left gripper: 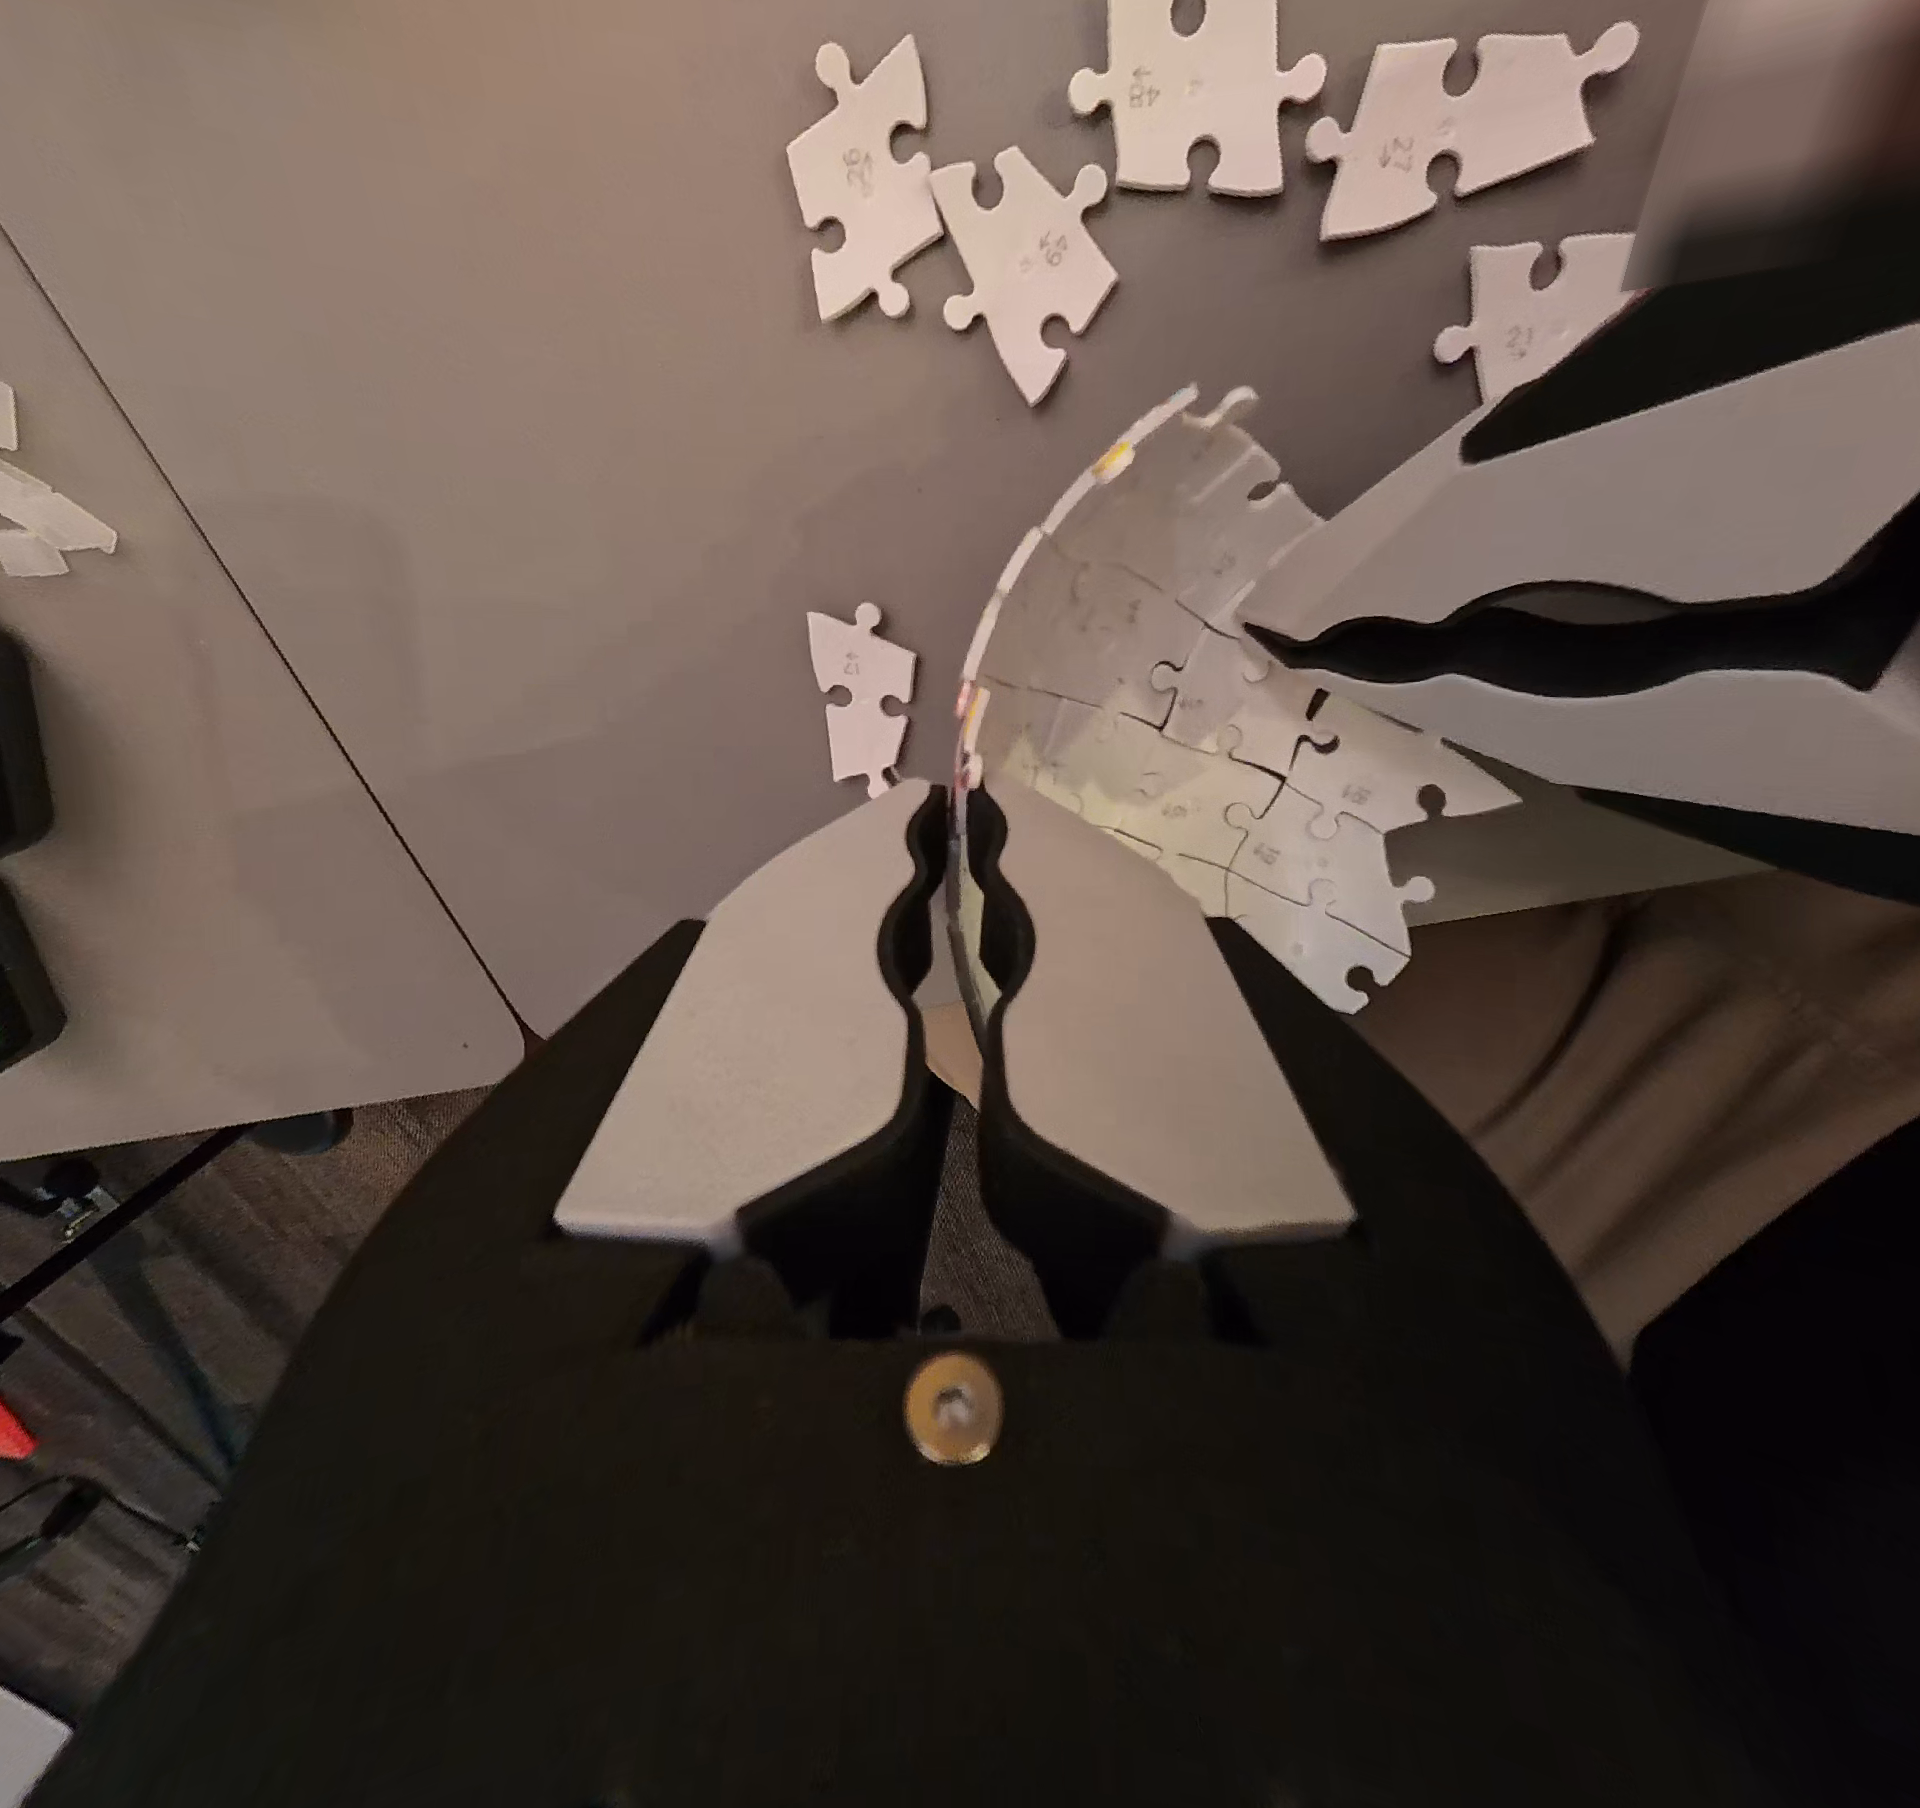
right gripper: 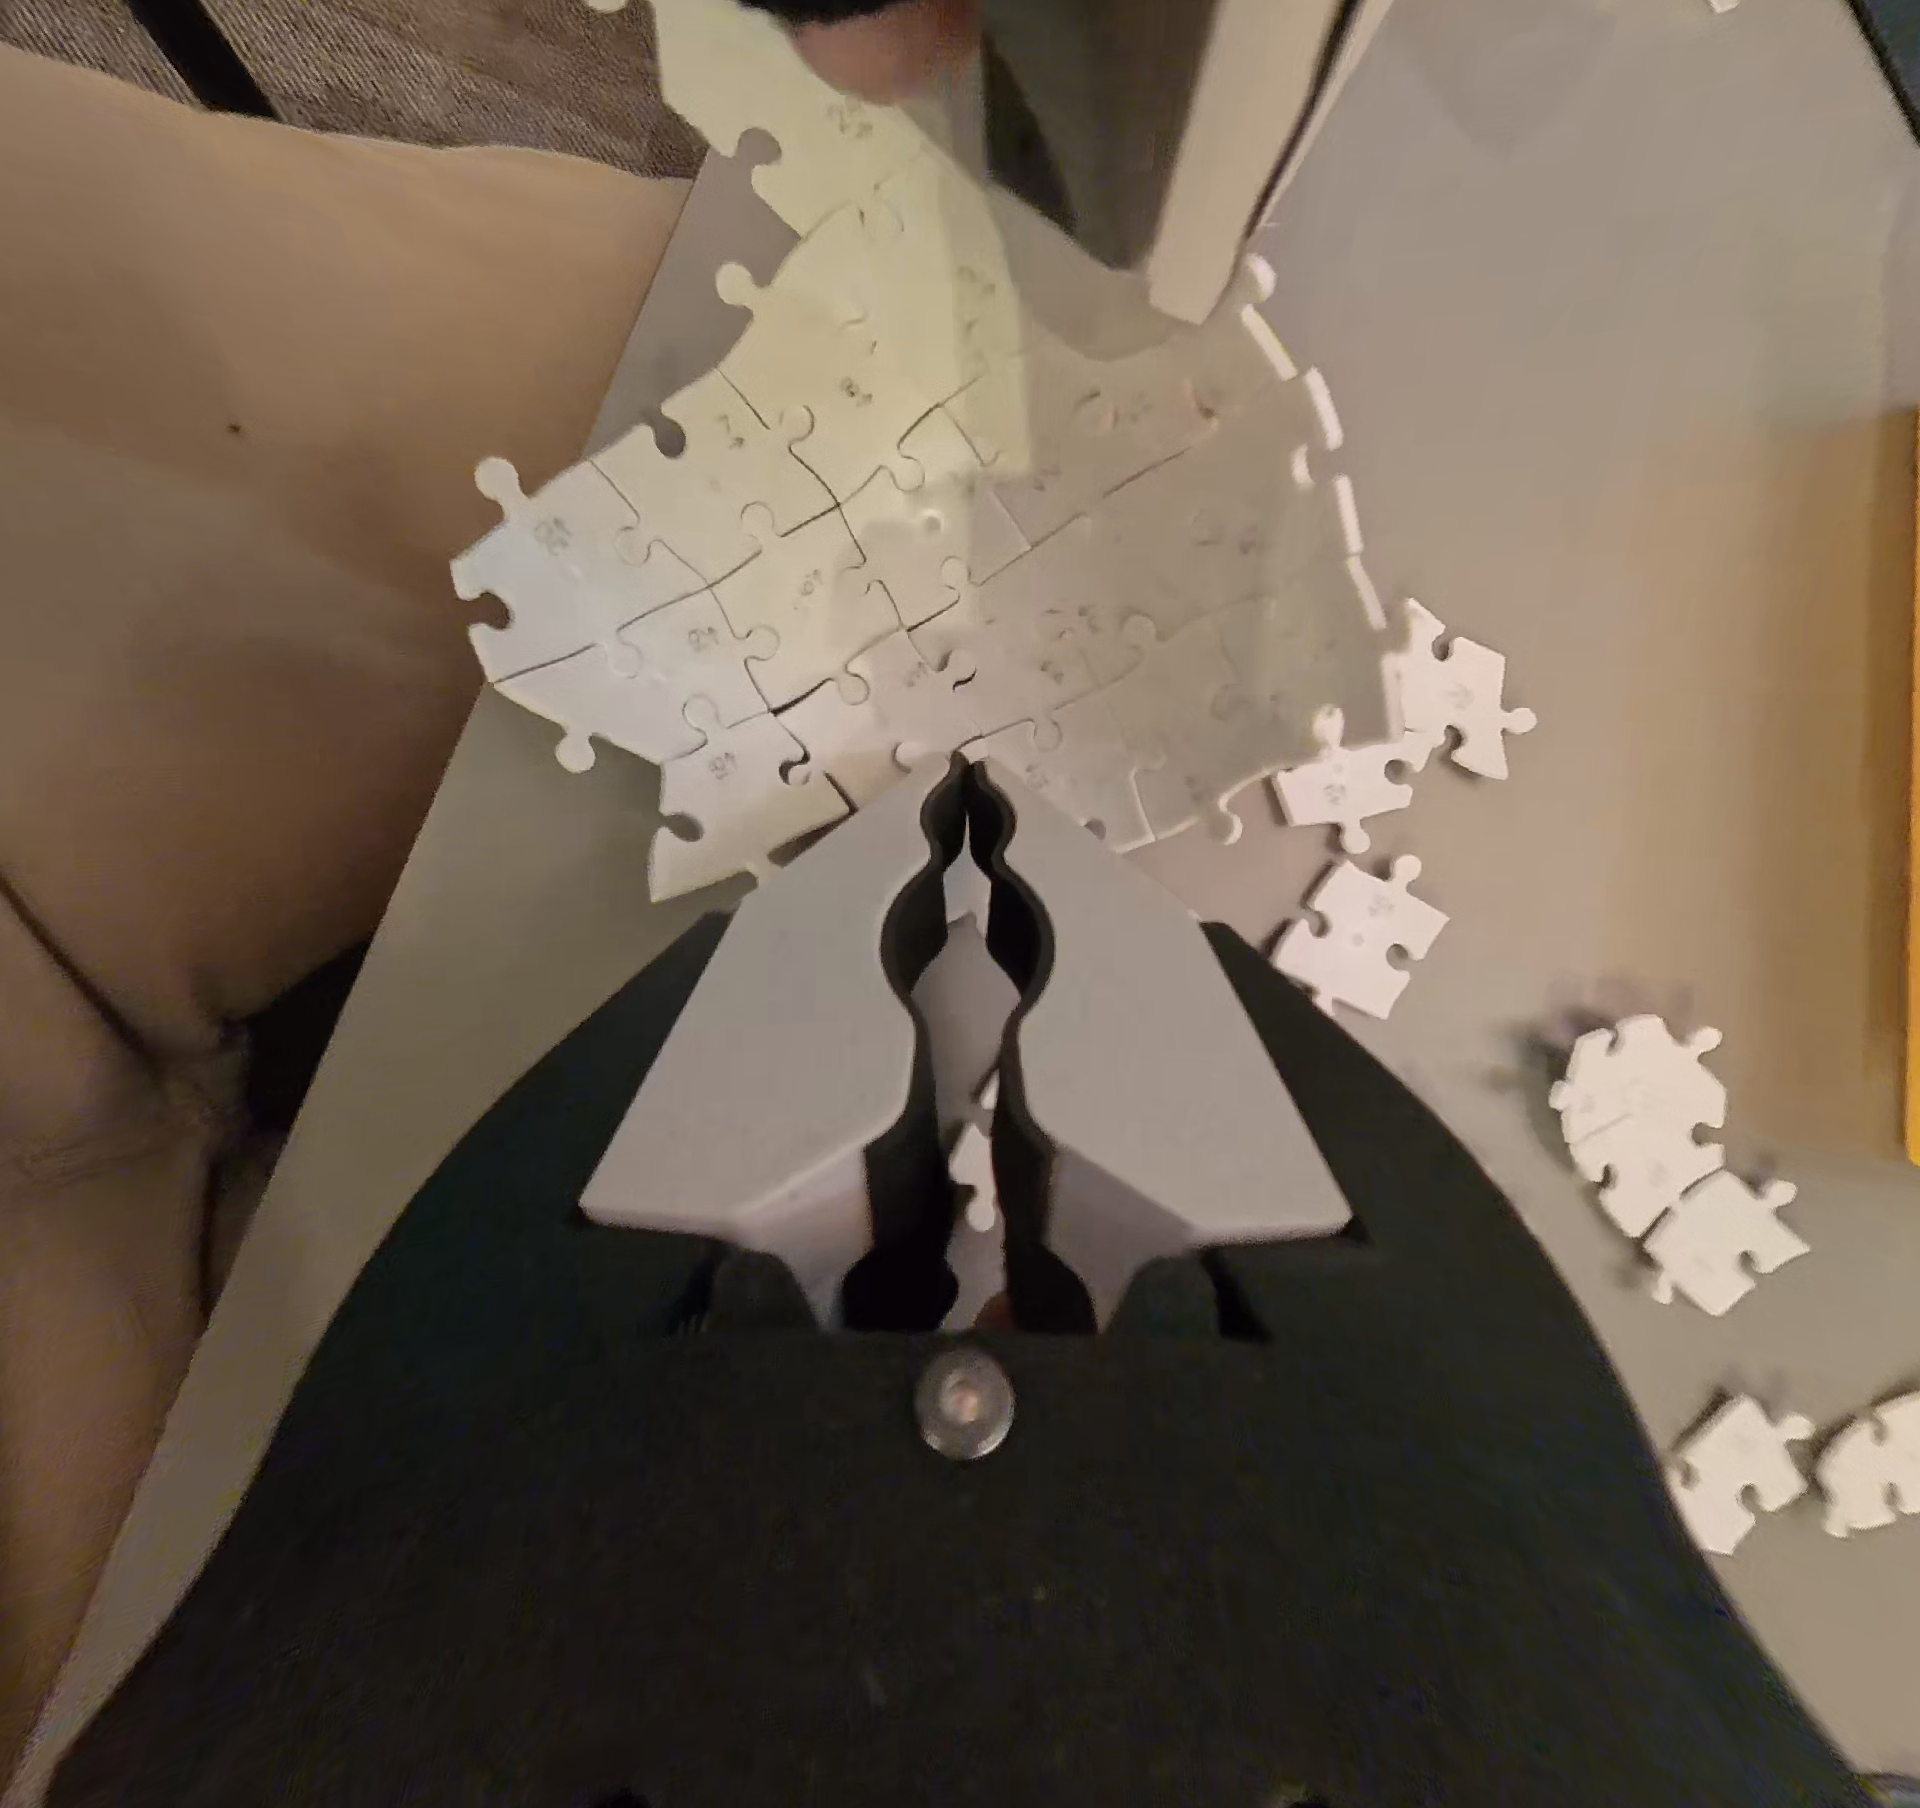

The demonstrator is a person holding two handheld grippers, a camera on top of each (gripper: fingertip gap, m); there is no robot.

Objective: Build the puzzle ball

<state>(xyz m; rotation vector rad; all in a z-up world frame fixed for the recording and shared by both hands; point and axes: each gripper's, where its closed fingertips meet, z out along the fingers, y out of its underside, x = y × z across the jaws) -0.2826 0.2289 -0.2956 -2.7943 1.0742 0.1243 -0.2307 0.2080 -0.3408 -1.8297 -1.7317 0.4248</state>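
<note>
A: On the left, what holds the shell?

B: The left claw [left gripper: 961, 828], grey fingers with wavy black rubber pads, is clamped on the thin curved edge of the half-built puzzle ball [left gripper: 1153, 709], a concave sheet of interlocked white pieces held over the near edge of the matte grey bench [left gripper: 468, 304].

A: And in the middle?

B: Loose white pieces [left gripper: 1023, 272], flat-looking card with knobs and sockets, lie scattered face down on the bench beyond the shell; one small piece [left gripper: 860, 693] sits just beside the claw's tip.

A: To the right?

B: The right claw [right gripper: 966, 782] comes in from that side, its tips pinched together on a seam in the shell's inner face [right gripper: 831, 553]. Whether it grips a single tab or the sheet itself cannot be told. More loose pieces [right gripper: 1361, 937] lie on the bench to its right.
</note>
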